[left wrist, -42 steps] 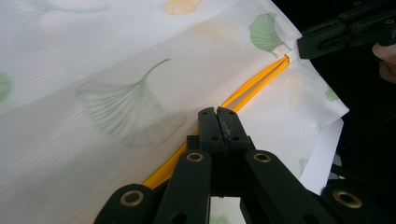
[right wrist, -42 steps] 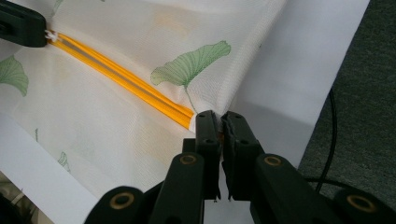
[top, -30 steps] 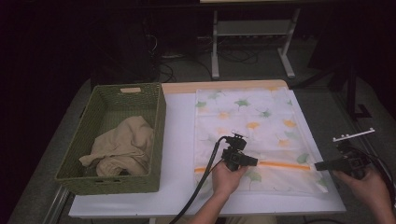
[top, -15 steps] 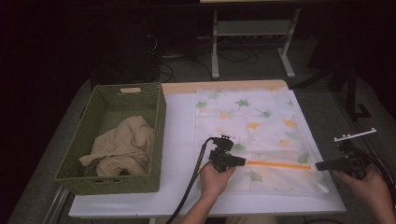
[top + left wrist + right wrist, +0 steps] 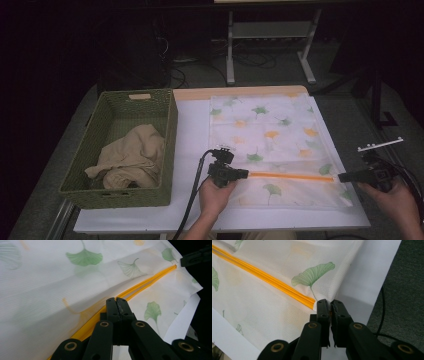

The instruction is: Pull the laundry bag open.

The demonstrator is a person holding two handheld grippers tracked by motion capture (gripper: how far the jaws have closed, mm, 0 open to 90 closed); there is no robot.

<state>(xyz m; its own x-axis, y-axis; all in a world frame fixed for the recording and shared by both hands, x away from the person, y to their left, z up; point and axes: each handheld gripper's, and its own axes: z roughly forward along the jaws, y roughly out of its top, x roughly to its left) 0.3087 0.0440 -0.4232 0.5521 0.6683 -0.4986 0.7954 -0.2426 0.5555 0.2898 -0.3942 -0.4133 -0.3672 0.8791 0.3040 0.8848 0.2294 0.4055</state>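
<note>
On the bench (image 5: 192, 130), a leaf-printed mesh bag (image 5: 265, 132) lies right of the green basket (image 5: 167, 150). The left gripper (image 5: 245, 174) pinches its orange zipper (image 5: 290, 176); the right gripper (image 5: 341, 177) clamps the bag's corner beside the zipper's end.

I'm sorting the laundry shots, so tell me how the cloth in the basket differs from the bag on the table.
The cloth is plain beige; the bag is white with green and orange leaves. The cloth lies crumpled in the green basket; the bag lies spread flat on the table. The bag has an orange zipper, with tongs shut at each end; nothing touches the cloth. Both are soft fabric.
</note>
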